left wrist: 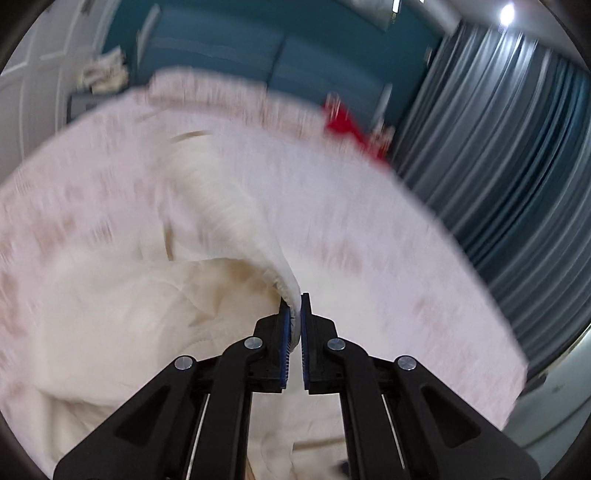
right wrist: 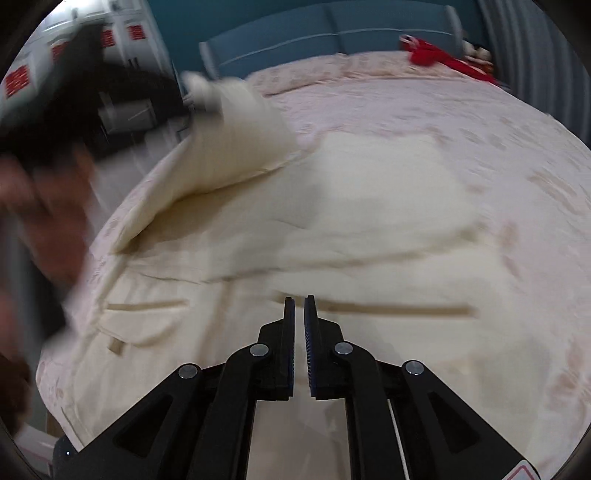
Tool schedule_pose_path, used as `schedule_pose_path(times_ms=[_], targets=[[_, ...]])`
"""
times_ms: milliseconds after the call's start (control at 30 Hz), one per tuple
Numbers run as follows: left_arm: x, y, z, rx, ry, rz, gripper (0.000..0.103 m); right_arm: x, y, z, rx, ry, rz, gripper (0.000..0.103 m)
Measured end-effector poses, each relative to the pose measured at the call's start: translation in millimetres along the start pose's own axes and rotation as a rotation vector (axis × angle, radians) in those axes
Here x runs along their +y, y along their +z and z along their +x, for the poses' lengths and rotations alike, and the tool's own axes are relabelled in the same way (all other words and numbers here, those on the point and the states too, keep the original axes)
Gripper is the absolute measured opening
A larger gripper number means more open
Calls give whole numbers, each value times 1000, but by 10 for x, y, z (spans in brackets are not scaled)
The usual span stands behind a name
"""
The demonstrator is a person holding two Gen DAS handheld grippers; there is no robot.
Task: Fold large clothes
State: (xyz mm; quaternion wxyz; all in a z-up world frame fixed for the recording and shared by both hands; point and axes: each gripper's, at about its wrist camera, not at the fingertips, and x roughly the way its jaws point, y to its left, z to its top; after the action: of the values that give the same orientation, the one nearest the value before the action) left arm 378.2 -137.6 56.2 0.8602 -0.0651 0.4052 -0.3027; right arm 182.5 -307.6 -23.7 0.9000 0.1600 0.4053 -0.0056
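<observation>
A large cream garment [right wrist: 332, 221] with tan trim lies spread on the bed. My left gripper [left wrist: 295, 297] is shut on a cream edge of it, and the cloth rises from the jaws in a lifted fold [left wrist: 221, 206]. The right wrist view shows that raised part [right wrist: 236, 122] at upper left, hanging from the blurred black left gripper, with a person's hand [right wrist: 48, 221] below it. My right gripper [right wrist: 299, 299] hovers over the garment's near part. Its jaws stand a narrow gap apart, with nothing between them.
The bed has a pale pink patterned cover [left wrist: 406, 240] [right wrist: 517, 147]. A red item [left wrist: 351, 129] [right wrist: 436, 51] lies near the teal headboard [left wrist: 221, 48] [right wrist: 332, 26]. Grey-blue curtains [left wrist: 498, 129] hang to the right. A white wardrobe [right wrist: 122, 37] stands at left.
</observation>
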Motion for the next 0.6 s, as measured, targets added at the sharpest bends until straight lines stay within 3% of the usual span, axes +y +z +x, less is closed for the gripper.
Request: schedule_pose_path(times_ms=[100, 167, 233, 267, 300, 433, 533, 600], targets=[[-20, -490, 540, 161, 81, 24, 8, -213, -49, -41, 16, -22, 36, 22], [47, -747, 491, 166, 49, -23, 19, -277, -32, -55, 9, -20, 50, 37], [232, -820, 211, 87, -32, -123, 51, -289, 51, -65, -13, -9, 52, 48], [376, -850, -4, 26, -55, -192, 72, -310, 120, -74, -33, -3, 57, 56], [488, -847, -164, -17, -64, -239, 78, -307, 206, -68, -51, 7, 66, 61], [1299, -853, -662, -122, 4, -479, 78, -427, 560, 11, -83, 44, 128, 69], [1906, -950, -757, -120, 58, -694, 78, -630, 731, 127, -102, -16, 198, 69], [2190, -1035, -748, -118, 48, -810, 75, -767, 779, 216, -90, -55, 241, 69]])
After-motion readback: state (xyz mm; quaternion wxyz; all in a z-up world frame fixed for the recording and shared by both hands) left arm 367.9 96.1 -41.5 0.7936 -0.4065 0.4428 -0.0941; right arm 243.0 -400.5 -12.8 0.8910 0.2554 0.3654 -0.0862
